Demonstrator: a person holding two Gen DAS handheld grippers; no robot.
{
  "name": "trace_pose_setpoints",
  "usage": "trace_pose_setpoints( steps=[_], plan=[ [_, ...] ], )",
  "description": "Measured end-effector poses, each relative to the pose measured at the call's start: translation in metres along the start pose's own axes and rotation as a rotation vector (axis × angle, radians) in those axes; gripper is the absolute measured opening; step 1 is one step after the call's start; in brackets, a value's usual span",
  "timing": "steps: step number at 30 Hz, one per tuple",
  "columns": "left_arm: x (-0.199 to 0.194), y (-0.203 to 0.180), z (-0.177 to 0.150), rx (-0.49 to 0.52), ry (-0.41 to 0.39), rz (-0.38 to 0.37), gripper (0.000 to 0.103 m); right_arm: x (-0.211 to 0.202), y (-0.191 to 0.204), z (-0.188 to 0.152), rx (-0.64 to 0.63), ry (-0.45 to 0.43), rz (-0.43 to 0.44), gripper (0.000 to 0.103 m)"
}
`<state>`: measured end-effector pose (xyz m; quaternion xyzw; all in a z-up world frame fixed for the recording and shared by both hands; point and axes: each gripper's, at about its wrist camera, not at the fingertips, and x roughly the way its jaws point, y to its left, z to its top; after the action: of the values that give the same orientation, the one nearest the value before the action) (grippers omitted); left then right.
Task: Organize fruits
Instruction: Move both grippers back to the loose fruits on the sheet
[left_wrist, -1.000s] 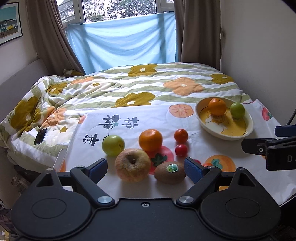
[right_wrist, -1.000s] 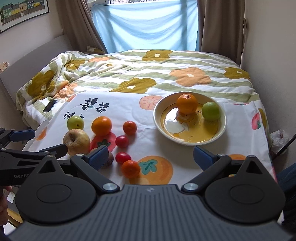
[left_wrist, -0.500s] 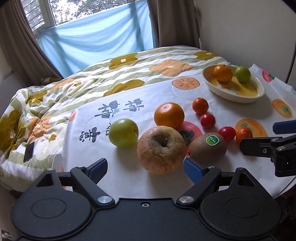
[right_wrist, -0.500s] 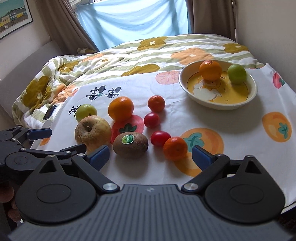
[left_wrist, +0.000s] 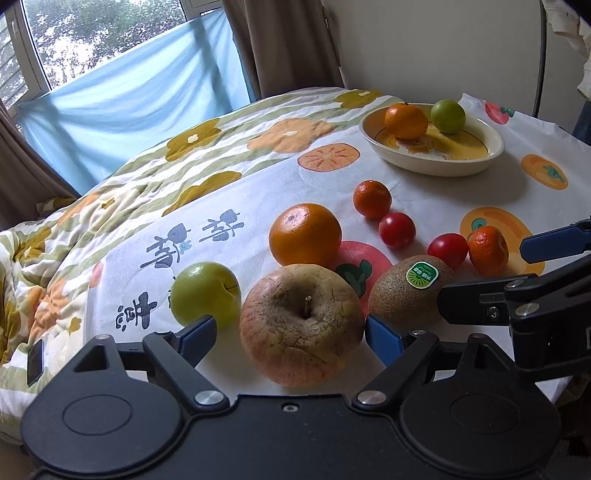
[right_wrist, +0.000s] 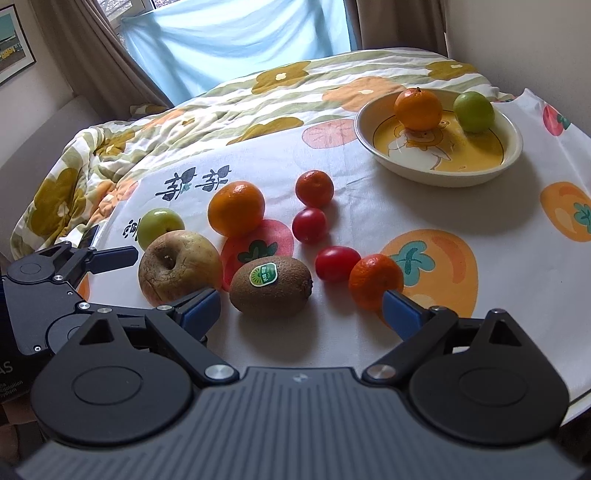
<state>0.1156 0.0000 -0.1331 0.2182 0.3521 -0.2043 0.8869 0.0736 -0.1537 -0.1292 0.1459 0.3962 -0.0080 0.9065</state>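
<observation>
Left wrist view: left gripper straddles the apple, closing; right gripper gapes before the kiwi.

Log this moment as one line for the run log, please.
left gripper: open, jaws just closing slightly, either side of wrinkled apple | right gripper: open, before kiwi | bowl: orange, green fruit

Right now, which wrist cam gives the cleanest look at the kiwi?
Right wrist. The kiwi lies whole and unobstructed between the right gripper's open fingers, sticker up. In the left wrist view the kiwi sits off to the right, its lower edge cut by a blue fingertip and the right gripper's arm crossing beside it.
</observation>
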Motion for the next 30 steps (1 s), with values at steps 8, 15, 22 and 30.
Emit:
trace_pose_setpoints(
  steps=[8,15,22,30],
  plan=[
    [0.011,-0.002,-0.001,0.047,0.007,-0.036,0.078,0.005,0.004,-0.002,0.007,0.011,-0.001,0.103],
    [0.009,-0.001,-0.002,0.048,0.006,-0.04,0.077,0.009,0.006,-0.003,0.004,0.016,0.004,0.103],
    [0.003,0.005,-0.009,0.029,0.024,-0.02,0.077,0.02,0.012,-0.003,-0.027,0.032,0.012,0.101],
    [-0.004,0.013,-0.019,0.004,0.045,0.004,0.077,0.032,0.023,-0.001,-0.067,0.018,0.01,0.093]
  ],
)
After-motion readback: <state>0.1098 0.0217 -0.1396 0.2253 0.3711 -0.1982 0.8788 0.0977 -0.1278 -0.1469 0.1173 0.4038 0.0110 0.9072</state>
